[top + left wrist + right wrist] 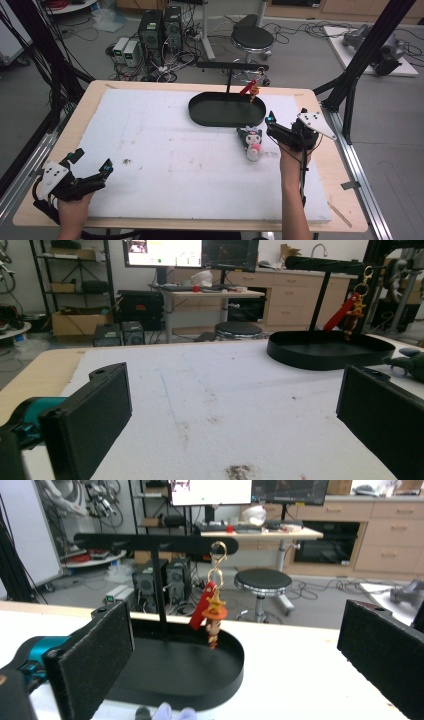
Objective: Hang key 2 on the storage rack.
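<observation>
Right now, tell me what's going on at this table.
A person holds a gripper in each hand over a white foam board. The right gripper is open beside a small plush toy lying just in front of a black oval tray. A red keychain charm hangs from the stand's bar over the tray. The left gripper, also open, sits near the board's front left corner, holding nothing.

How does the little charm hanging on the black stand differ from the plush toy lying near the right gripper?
The hanging charm dangles from the stand's bar above the black tray; the plush toy lies on the white mat just outside the tray. The hanging charm is red and gold; the plush toy is dark with white and pink. The hanging charm looks slimmer. Both sit near the open right gripper.
</observation>
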Tool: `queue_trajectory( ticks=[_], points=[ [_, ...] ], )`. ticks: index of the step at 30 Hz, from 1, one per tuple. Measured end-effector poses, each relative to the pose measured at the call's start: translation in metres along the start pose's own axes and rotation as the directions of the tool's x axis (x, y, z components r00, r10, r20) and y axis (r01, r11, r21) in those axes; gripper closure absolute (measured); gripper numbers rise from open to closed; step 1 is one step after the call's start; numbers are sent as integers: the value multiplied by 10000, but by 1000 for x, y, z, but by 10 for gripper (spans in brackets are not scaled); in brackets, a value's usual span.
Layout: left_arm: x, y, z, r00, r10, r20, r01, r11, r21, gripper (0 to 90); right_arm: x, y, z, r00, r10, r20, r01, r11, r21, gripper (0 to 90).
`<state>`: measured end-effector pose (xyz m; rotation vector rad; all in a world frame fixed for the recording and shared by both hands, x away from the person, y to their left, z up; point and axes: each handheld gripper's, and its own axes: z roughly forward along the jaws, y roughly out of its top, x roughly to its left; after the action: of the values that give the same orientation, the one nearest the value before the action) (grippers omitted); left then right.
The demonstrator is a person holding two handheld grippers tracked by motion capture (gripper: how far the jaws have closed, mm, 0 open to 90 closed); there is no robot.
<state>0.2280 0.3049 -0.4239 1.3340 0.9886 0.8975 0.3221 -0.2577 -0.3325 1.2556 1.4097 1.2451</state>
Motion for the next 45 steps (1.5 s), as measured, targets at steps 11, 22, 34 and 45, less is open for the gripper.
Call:
queue_trajectory(
  ticks=[11,22,34,45],
  points=[
    [-4,3,0,10000,78,12,-78,9999,92,17,9,0,-5,9996,27,-288,-22,9999,150,7],
    [-4,5,-1,9999,121,26,-121,9998,141,17,17,-12,-6,9980,179,-598,-153,9990,431,7],
    [-5,5,-1,9999,112,20,-113,9998,189,17,26,-27,1,9961,14,-884,89,9933,1155,7],
    [-4,5,-1,10000,87,29,-88,9997,214,17,31,-42,13,9925,115,-1216,100,9846,1746,7]
  ],
)
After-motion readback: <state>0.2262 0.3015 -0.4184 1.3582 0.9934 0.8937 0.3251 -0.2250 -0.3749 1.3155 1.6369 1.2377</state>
